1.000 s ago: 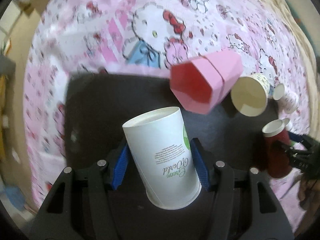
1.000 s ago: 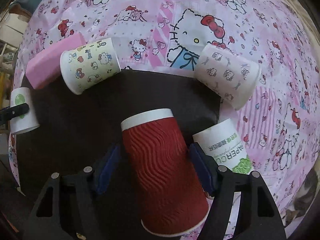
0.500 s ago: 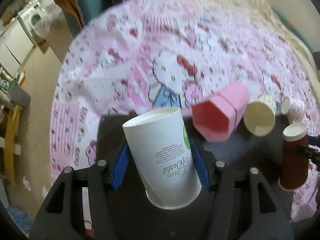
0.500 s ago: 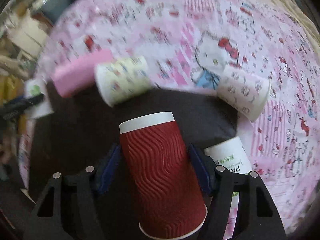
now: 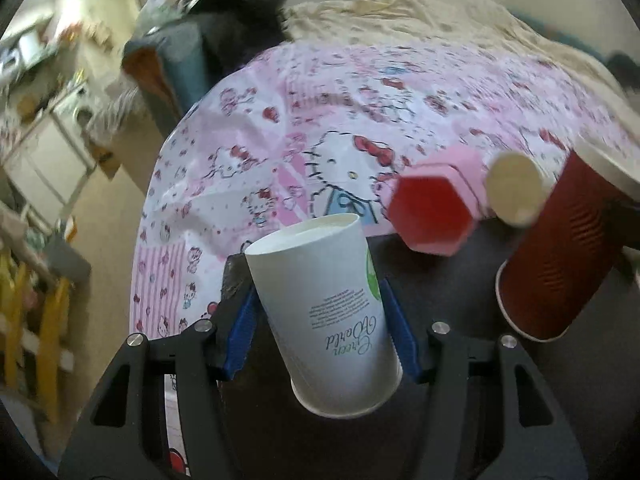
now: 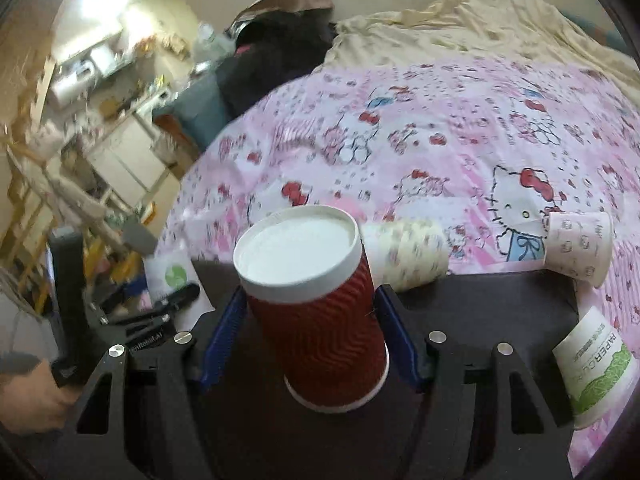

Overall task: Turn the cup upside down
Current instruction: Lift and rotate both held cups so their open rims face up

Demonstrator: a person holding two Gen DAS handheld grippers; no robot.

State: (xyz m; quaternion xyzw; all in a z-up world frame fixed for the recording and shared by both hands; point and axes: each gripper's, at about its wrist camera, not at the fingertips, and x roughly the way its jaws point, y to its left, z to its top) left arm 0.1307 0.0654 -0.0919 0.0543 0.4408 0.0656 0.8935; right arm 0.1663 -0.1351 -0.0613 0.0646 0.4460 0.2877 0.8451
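Pink cartoon bedsheet behind; left gripper fingers clamp the white cup, right gripper fingers, just closing, clamp the red cup. Set rims flat on the dark mat.

The left tongs clamp a white paper cup between their blue pads, one pad on each side of its wall. The cup is tilted, its closed base pointing away and up, its open mouth toward the camera and down; green lettering runs along its side. Beneath it lies a dark surface, and past that a pink cartoon-cat bedspread. To the right a red ribbed cup hangs tilted above the dark surface. Between the two cups lie a pink six-sided box, its red inside showing, and a small paper cup on its side, just beside it. The room beyond is blurred.
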